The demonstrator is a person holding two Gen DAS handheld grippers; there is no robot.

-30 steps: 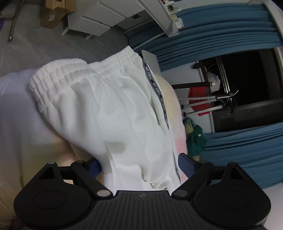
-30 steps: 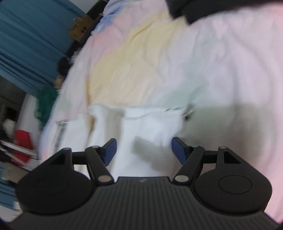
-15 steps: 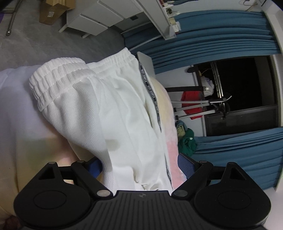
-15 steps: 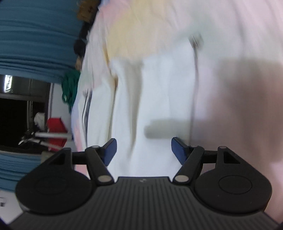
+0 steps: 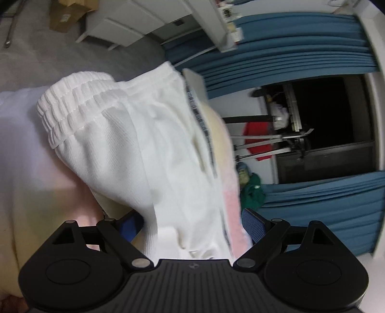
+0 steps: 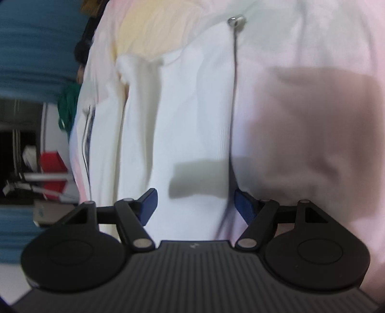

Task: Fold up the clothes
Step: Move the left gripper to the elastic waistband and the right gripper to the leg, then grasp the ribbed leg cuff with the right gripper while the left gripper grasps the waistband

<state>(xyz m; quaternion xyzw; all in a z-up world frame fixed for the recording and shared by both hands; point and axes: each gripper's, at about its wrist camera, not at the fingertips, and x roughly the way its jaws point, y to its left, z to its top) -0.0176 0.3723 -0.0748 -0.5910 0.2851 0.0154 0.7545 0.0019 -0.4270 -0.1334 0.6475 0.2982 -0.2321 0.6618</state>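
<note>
A white garment (image 5: 144, 149) with a ribbed elastic waistband (image 5: 79, 103) lies on a pastel bedsheet (image 5: 28, 168). My left gripper (image 5: 192, 224) stands wide open low over it. The cloth runs between its blue pads (image 5: 252, 224), and the left pad is half hidden under a fold. In the right wrist view the same garment (image 6: 192, 120) stretches away over the bedsheet (image 6: 300, 96). A thin drawstring (image 6: 234, 72) with a metal tip runs along its right edge. My right gripper (image 6: 196, 201) is just above the cloth, its jaws opening and the pads off the fabric.
Beyond the bed's edge hang blue curtains (image 5: 288, 43). A white cabinet (image 5: 125, 21) and a cardboard box (image 5: 69, 12) stand on the grey floor. A tripod (image 5: 264, 149), a red cloth (image 5: 259, 134) and a green garment (image 5: 252, 190) are by the dark window.
My right gripper has rolled and dropped closer to the garment, which now fills the space between its fingers. The left gripper's view has hardly shifted.
</note>
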